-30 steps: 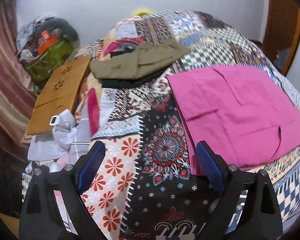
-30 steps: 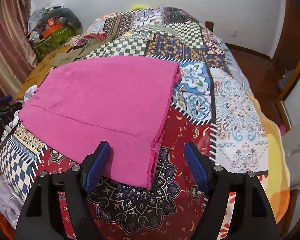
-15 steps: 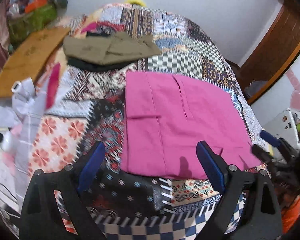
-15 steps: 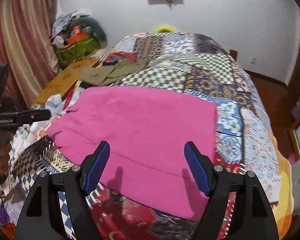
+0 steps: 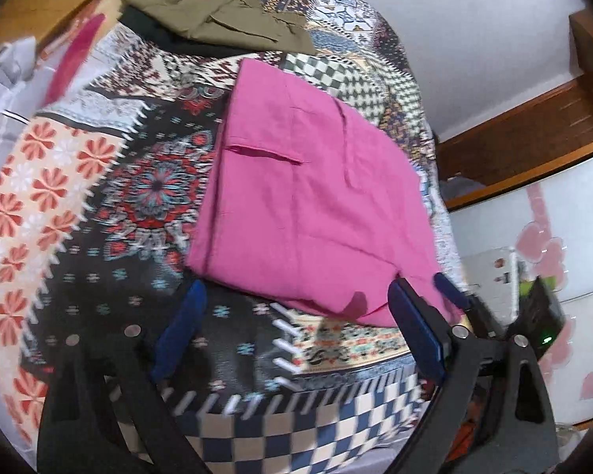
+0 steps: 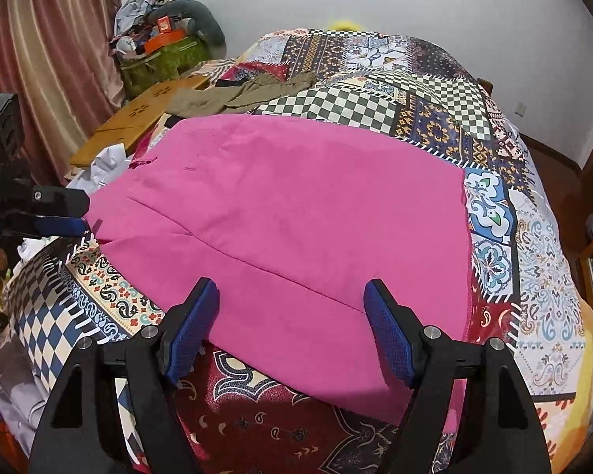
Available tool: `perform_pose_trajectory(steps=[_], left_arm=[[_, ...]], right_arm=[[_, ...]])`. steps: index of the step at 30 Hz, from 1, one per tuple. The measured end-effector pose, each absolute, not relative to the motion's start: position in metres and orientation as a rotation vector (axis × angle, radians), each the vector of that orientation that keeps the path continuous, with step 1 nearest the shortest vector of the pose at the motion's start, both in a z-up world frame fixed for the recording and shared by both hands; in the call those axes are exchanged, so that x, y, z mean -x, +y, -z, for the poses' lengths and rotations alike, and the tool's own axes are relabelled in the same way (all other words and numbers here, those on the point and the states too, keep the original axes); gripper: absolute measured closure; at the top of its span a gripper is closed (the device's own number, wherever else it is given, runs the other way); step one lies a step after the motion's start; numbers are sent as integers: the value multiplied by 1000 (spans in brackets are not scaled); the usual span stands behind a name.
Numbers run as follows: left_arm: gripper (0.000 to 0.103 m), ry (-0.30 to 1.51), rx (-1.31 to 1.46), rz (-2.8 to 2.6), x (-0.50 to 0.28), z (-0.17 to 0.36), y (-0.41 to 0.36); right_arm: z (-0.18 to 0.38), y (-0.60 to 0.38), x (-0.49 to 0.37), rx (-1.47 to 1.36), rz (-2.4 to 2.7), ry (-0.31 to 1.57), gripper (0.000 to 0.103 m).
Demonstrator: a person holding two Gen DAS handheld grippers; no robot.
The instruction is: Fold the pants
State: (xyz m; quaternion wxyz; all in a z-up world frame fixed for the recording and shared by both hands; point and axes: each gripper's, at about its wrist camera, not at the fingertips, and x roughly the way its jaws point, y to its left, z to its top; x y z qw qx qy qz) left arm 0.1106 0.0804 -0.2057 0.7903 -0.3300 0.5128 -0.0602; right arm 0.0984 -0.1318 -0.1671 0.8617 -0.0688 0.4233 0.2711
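Pink pants point(image 5: 308, 205) lie folded flat on the patchwork bedspread point(image 5: 99, 181); they also show in the right wrist view point(image 6: 296, 229). My left gripper point(image 5: 292, 312) is open and empty, hovering just before the pants' near edge. My right gripper point(image 6: 290, 316) is open and empty, its blue pads point(image 6: 387, 331) over the pants' near edge. The left gripper also shows at the left of the right wrist view point(image 6: 55, 217), at the pants' corner. The right gripper's tip point(image 5: 450, 296) shows in the left wrist view.
Folded olive pants point(image 5: 217, 19) on dark cloth lie at the far side of the bed point(image 6: 241, 94). A wooden board point(image 6: 138, 118), white cloth point(image 6: 106, 162) and a cluttered pile point(image 6: 158, 39) sit by the curtain. A wall and wooden door frame stand right point(image 5: 533, 126).
Both grippers have moved in toward the pink pants. The left view has swung and tilted toward the pants' near corner; the right gripper has come lower over the near edge.
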Motion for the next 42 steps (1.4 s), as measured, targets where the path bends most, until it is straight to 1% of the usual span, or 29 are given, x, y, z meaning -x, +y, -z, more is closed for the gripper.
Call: perform_pose_trajectory(steps=[8, 9, 10, 11, 12, 14, 15, 18, 20, 26, 32, 36, 42], left_arm=[[9, 1098, 806, 202, -136, 218, 78], [10, 1090, 811, 202, -139, 218, 79], [14, 1083, 808, 191, -141, 219, 79], [28, 1079, 790, 166, -142, 218, 79], [49, 1082, 757, 130, -145, 217, 78], [70, 1087, 679, 67, -148, 215, 75], [72, 1081, 673, 65, -147, 216, 76], [76, 1058, 649, 52, -144, 213, 76], [77, 1040, 591, 19, -140, 207, 76], [79, 945, 309, -148, -125, 183, 85], [81, 860, 74, -279, -114, 170, 85], [82, 814, -1, -278, -114, 159, 71], [83, 699, -26, -175, -125, 121, 40]], right_arm=[[169, -134, -99, 128, -575, 886, 29], [169, -134, -99, 125, -576, 886, 29], [169, -134, -99, 122, -576, 886, 29], [169, -134, -99, 121, -576, 885, 28], [169, -134, -99, 120, -576, 885, 28], [169, -134, -98, 118, -577, 885, 28], [169, -134, -98, 117, -577, 885, 28], [169, -134, -98, 121, -592, 896, 28], [166, -136, -98, 107, -596, 895, 29], [156, -156, -102, 31, -553, 868, 28], [173, -175, -112, -9, -490, 940, 28], [177, -179, -109, -29, -496, 947, 28], [176, -179, -108, -16, -501, 945, 28]])
